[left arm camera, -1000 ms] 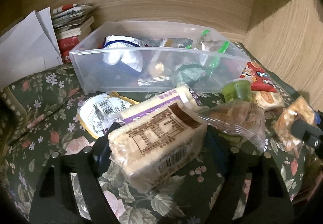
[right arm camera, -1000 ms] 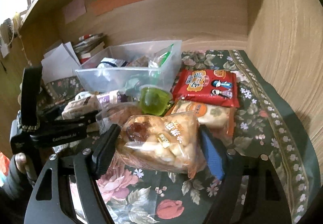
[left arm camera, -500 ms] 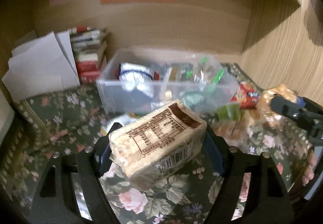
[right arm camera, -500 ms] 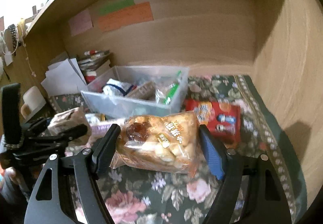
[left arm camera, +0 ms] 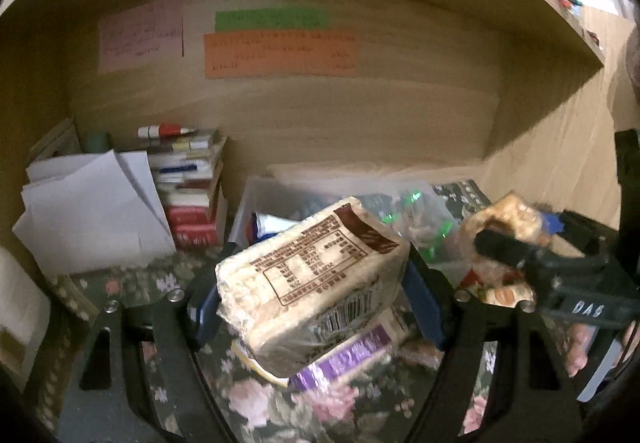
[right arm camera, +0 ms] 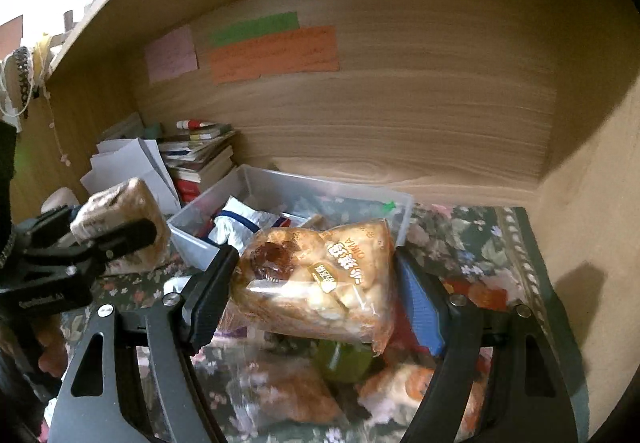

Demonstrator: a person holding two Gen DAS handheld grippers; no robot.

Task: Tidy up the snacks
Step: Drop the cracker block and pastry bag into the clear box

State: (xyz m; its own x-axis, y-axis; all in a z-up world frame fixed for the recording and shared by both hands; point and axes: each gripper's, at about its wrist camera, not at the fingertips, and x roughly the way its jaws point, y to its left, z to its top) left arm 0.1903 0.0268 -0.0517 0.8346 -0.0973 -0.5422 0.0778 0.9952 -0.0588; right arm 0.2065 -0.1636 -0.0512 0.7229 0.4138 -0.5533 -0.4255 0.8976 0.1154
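My left gripper [left arm camera: 312, 291] is shut on a pale rice-cracker pack [left arm camera: 308, 279] with a brown label and holds it above the floral cloth; the pack also shows in the right wrist view [right arm camera: 124, 219]. My right gripper [right arm camera: 312, 283] is shut on a clear bag of golden puffed snacks [right arm camera: 320, 279], also lifted, and seen in the left wrist view [left arm camera: 508, 227]. The clear plastic bin [right arm camera: 320, 185] with several snacks inside stands just behind both. A purple-labelled pack [left arm camera: 352, 355] lies on the cloth under the left gripper.
A green jelly cup [right arm camera: 344, 359], an orange snack bag [right arm camera: 420, 391] and a red packet [right arm camera: 480, 295] lie on the cloth below the right gripper. Stacked books [left arm camera: 188, 195] and white papers [left arm camera: 88, 211] stand at the back left. Wooden walls close the back and right.
Both grippers have risen from the cloth with their packs held, and now sit higher, level with the bin's rim. The view has tilted up toward the back wall's paper notes.
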